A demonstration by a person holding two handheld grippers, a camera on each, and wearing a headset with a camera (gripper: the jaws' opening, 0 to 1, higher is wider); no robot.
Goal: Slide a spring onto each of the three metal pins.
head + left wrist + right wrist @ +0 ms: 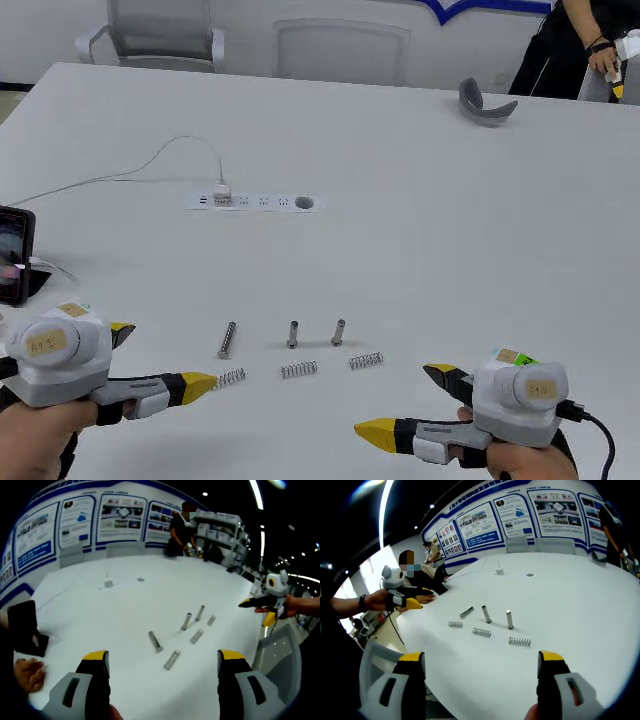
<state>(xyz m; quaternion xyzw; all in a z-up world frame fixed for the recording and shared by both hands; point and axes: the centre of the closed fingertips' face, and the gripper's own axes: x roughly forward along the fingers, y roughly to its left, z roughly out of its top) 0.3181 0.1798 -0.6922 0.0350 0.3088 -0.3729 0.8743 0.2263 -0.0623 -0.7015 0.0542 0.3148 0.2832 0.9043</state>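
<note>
Both claws are spread wide and hold nothing. The left claw point(160, 357) is over the near part of the desk point(450, 250). The left spring point(230, 377) lies just beside its inner yellow tip, on the side toward the right claw point(408, 402). The middle spring point(299, 369) and right spring point(366, 360) lie farther along the same line, between the two claws. The right spring is the one closest to the right claw, ahead of its tips and a little inward. All three springs lie flat, their long axes running from one claw toward the other.

Just beyond each spring is a pin. The left pin point(227, 340) lies on its side, pointing away from the person, while the middle pin point(293, 334) and right pin point(338, 332) appear to stand upright. No spring is on a pin yet.

The left claw looks best placed to start, pinching its nearest spring across the coil. Since that pin is down, the other claw would likely have to steady or raise it.
</note>
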